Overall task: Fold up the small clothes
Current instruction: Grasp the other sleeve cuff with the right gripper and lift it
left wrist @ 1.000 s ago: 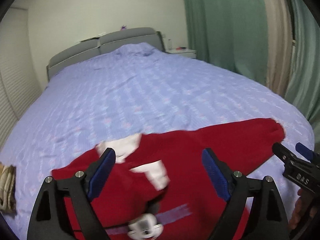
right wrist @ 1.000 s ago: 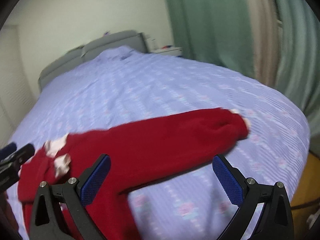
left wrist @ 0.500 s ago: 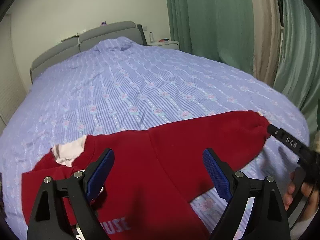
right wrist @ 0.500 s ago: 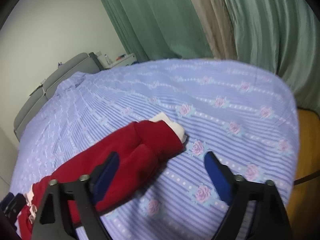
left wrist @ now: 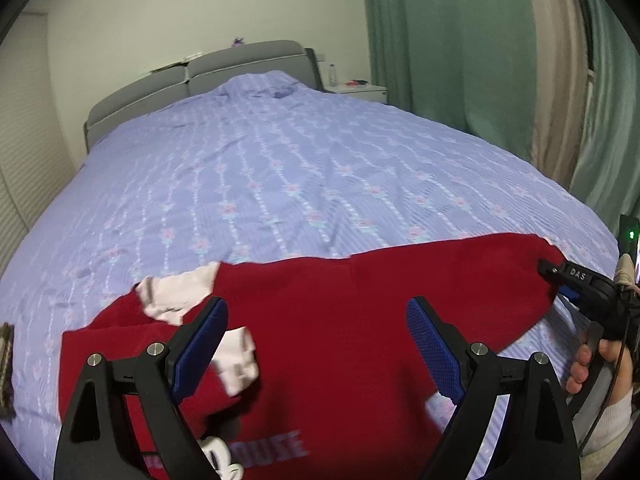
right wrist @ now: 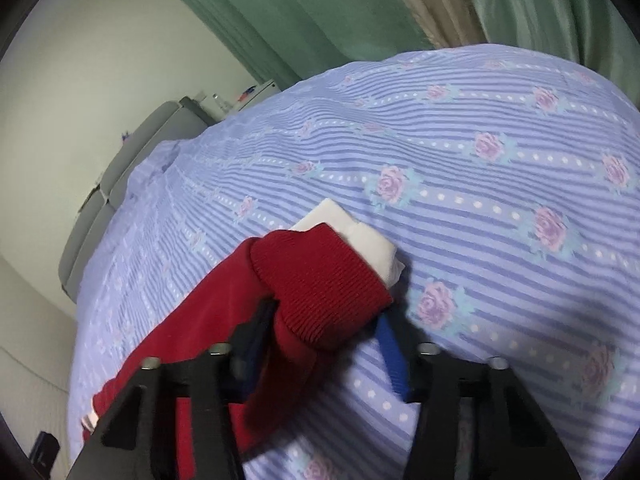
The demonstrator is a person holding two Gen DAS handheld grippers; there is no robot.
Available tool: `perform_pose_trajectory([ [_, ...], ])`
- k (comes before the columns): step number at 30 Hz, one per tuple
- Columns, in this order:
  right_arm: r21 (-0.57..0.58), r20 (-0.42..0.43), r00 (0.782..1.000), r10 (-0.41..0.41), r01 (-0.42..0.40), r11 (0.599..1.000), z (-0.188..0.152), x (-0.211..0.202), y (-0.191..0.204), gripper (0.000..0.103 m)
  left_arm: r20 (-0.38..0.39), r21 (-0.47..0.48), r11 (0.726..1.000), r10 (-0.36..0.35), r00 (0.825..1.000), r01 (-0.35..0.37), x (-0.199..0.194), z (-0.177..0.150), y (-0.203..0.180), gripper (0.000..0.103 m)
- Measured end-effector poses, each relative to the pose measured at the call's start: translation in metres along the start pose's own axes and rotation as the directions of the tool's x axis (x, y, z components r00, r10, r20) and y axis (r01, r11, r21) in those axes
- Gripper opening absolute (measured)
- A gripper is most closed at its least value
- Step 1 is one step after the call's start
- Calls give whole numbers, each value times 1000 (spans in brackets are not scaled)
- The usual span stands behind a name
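Observation:
A small red sweater [left wrist: 340, 340] with white collar and a pale print lies spread on the blue flowered bed [left wrist: 280, 160]. My left gripper [left wrist: 316, 308] hovers open over its chest, with nothing between the blue pads. The right sleeve [left wrist: 480, 272] stretches out to the right. At its end my right gripper [right wrist: 324, 316] is closing, its jaws on either side of the ribbed red cuff [right wrist: 320, 280], which bunches between the pads. A white inner cuff [right wrist: 360, 236] sticks out beyond. From the left wrist view, the right gripper [left wrist: 560, 276] shows at the sleeve's tip.
A grey headboard [left wrist: 240, 64] and a white nightstand [left wrist: 356, 88] stand at the bed's far end. Green curtains [left wrist: 440, 40] hang along the right side. A brown item [left wrist: 5, 360] lies at the bed's left edge. A hand [left wrist: 588, 360] holds the right gripper.
The right gripper rolled, came down to the sleeve's end and narrowed from wide open around the red cuff. The left gripper stayed open and shifted a little over the sweater.

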State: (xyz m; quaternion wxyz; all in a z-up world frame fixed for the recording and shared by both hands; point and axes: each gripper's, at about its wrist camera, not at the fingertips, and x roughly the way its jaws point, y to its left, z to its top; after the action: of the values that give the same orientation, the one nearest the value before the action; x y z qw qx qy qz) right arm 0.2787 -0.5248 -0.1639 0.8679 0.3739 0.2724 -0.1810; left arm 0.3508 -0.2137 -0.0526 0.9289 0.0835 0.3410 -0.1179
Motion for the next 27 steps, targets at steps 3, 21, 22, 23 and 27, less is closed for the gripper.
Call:
perform_pose_trajectory([
  [3,-51,26,1000,-17,19,999,1,-11,11,30,4,-26,999,24,1000,-24,-9,-5,21,91],
  [21,-753,282,929,241,59,655,-78,-155,291,30,27,-179,957,239,971,-231,-87,-64,210,94],
  [22,-773,269,930,250,54,632,-88,-154,302,30,19,-182,953,249,968,-242,-89,-70,220,94],
  [23,-802,248,932,264,44,596,-103,-152,317,30,13,-184,950,257,966,-251,-91,-76,226,94],
  [27,-887,181,940,289,30,460,-160,-141,357,30,-25,-187,938,294,956,-293,-93,-101,254,94],
])
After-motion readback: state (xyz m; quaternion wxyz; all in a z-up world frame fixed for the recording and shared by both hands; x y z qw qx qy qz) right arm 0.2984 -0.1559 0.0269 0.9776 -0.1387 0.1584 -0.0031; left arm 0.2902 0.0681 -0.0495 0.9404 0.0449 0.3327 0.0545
